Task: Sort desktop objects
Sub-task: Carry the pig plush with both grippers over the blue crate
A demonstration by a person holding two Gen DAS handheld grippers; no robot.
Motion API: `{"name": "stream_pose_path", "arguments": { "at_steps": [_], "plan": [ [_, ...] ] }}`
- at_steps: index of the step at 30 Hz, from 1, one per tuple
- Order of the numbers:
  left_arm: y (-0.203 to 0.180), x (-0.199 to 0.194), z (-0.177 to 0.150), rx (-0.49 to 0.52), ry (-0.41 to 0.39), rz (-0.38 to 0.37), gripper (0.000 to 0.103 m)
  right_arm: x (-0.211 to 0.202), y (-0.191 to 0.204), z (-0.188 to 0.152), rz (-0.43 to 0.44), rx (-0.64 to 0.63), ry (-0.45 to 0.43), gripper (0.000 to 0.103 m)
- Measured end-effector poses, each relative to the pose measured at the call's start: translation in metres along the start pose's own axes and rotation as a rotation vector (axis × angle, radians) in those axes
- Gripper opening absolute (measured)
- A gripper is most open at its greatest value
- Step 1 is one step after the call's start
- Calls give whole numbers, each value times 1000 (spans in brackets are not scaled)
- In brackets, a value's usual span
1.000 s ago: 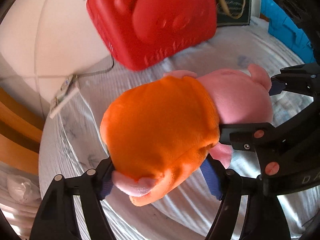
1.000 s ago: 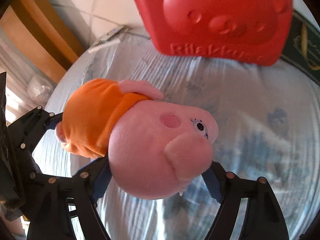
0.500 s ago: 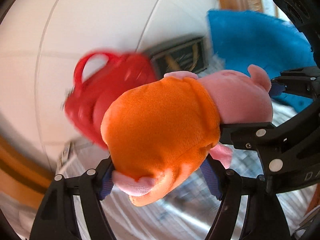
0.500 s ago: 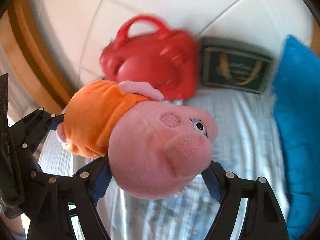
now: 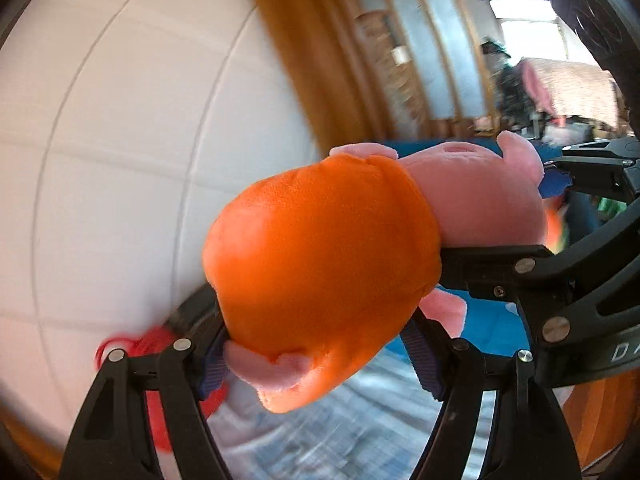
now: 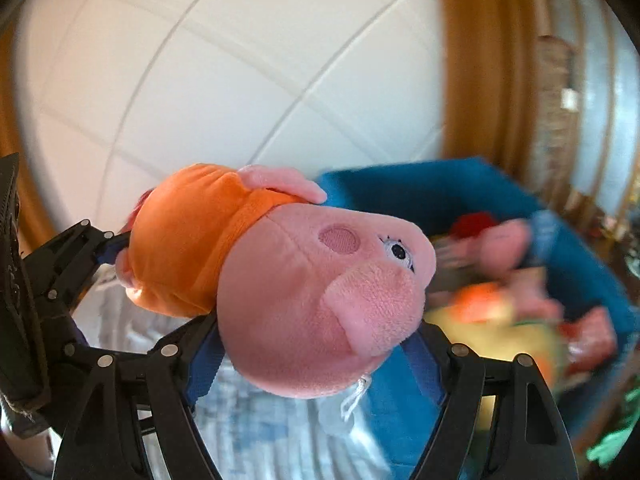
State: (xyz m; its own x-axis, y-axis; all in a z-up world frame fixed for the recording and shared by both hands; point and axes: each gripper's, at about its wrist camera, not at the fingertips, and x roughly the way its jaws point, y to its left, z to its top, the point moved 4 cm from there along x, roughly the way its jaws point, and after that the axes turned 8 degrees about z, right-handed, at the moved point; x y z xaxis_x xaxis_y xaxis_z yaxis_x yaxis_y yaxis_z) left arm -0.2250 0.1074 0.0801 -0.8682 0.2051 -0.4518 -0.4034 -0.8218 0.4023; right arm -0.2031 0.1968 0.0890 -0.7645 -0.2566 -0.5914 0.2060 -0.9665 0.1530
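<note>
Between both my grippers, left gripper [image 5: 320,356] and right gripper [image 6: 316,364], hangs the clamped pink plush pig in orange dress [image 6: 280,272]; uneven release risks missing the blue fabric bin [image 6: 420,196].

The pig plush toy [image 6: 320,304] is soft matt pile cloth, its orange dress [image 5: 320,264] a finer velvety fleece; the left tool [image 5: 320,364] and right tool [image 6: 316,360] are matt black plastic with small bright metal rivets and blue rubbery pads [image 6: 204,368]; the wall [image 6: 200,80] is smooth white tile; the blue bin [image 6: 440,192] looks like fuzzy cloth; the desk [image 6: 260,440] wears a ribbed pale cloth.
</note>
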Motion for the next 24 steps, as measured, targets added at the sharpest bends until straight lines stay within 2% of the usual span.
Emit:
{"name": "stream_pose_path", "arguments": {
  "at_steps": [5,9,13,19,22,24],
  "plan": [
    [-73,14,71,18,-30,-63,74,-53,-92,17,-82,45,-27,79],
    [-122,50,107,16,10,-81,75,-67,-163,19,-104,59,-2,79],
    [-177,88,138,-30,92,-107,75,-59,-242,21,-80,61,70,80],
    [-233,145,147,-66,267,-103,75,-35,-330,13,-34,78,180,80],
    [-257,168,145,-88,370,-103,76,-15,-353,1,-7,96,232,80],
    [-269,178,138,-92,410,-83,76,-8,-366,-10,15,111,266,81]
  ]
}}
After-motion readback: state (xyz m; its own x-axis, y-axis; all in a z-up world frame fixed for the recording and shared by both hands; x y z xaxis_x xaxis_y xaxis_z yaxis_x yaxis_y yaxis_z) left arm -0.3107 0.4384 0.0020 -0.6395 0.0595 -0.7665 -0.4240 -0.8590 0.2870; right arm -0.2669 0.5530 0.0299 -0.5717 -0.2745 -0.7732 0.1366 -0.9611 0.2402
